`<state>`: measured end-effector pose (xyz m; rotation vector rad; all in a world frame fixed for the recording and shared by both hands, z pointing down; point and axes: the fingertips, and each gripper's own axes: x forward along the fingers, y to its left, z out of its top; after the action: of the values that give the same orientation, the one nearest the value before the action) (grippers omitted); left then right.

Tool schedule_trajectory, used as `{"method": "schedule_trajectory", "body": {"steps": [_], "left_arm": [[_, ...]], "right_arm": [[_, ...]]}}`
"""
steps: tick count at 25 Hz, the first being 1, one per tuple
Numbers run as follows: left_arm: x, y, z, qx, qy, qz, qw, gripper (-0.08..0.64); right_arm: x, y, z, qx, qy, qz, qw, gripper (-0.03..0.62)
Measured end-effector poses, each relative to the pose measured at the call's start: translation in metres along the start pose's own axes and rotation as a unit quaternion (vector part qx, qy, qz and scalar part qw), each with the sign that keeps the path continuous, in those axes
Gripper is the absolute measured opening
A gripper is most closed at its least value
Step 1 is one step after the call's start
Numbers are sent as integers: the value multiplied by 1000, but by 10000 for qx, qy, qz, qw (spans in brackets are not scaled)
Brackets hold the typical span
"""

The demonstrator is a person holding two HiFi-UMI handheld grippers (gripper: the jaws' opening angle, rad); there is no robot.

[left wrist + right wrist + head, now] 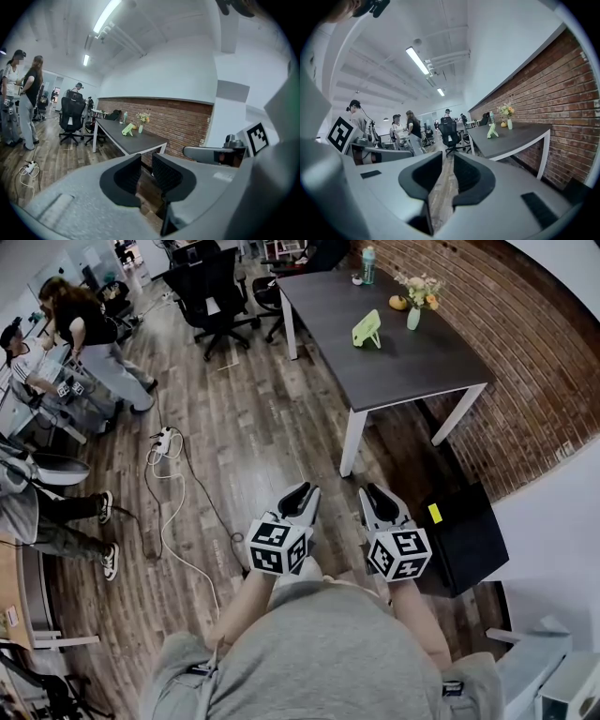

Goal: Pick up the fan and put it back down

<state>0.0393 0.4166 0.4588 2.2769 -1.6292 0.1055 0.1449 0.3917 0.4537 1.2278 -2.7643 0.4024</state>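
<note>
Green, the fan stood on the dark table, far from you. Your left gripper and right gripper (both empty) had jaws slightly apart.

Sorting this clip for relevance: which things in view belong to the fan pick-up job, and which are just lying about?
Job: green fan on the dark table; left hand-held gripper and right hand-held gripper, both open and empty.
Lying about: vase of flowers, bottle, office chair, power strip on the floor, black box.
</note>
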Motion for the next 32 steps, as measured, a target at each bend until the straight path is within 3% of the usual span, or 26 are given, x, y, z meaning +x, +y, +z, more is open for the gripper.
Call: {"method": "schedule_trajectory", "body": {"steps": [16, 32], "left_arm": [[24, 9, 4, 128, 52, 76, 9999, 193], [109, 70, 35, -12, 90, -54, 9999, 212]], "right_arm": [[15, -29, -2, 124, 130, -45, 9998, 204], [110, -74, 19, 174, 215, -142, 9995, 242]]}}
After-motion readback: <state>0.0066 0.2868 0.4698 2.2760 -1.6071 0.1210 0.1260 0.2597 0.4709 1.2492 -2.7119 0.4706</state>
